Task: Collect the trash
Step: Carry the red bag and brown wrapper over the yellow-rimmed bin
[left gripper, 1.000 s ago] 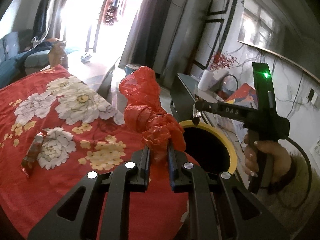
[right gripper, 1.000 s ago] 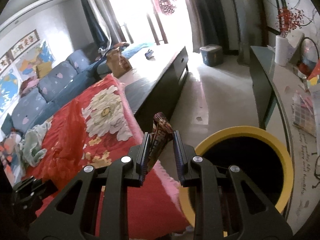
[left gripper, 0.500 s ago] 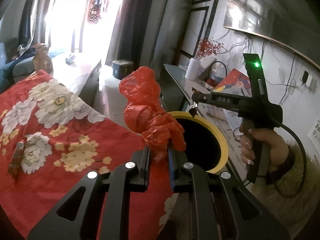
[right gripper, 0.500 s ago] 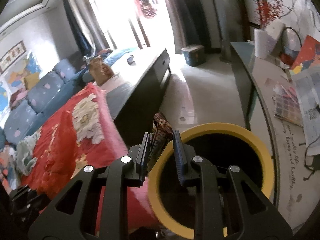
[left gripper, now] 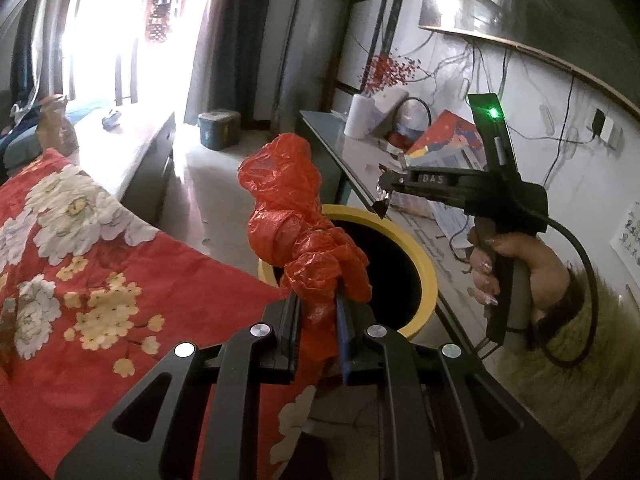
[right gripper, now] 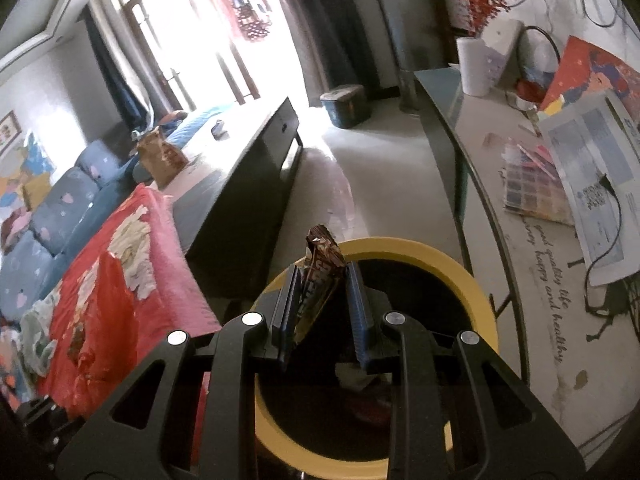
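Observation:
My left gripper (left gripper: 318, 312) is shut on a crumpled red plastic bag (left gripper: 296, 232), held at the near rim of a yellow-rimmed black bin (left gripper: 424, 276). My right gripper (right gripper: 322, 284) is over the same bin (right gripper: 480, 300). A brown snack wrapper (right gripper: 320, 264) leans against its left finger, and the jaws stand apart wider than the wrapper. In the left wrist view the right gripper (left gripper: 382, 204) hangs above the bin's far rim with the wrapper tip (left gripper: 381, 207) at its fingertips.
A table with a red floral cloth (left gripper: 80, 248) lies left of the bin. A dark low cabinet (right gripper: 248, 184) stands beyond it. A glass-topped side table (right gripper: 520, 208) with papers and a vase (right gripper: 476, 64) runs along the right wall. A sofa (right gripper: 48, 216) is far left.
Both grippers have moved right, from over the cloth to over the bin. The right gripper's jaws have widened around the wrapper. The left still grips the red bag.

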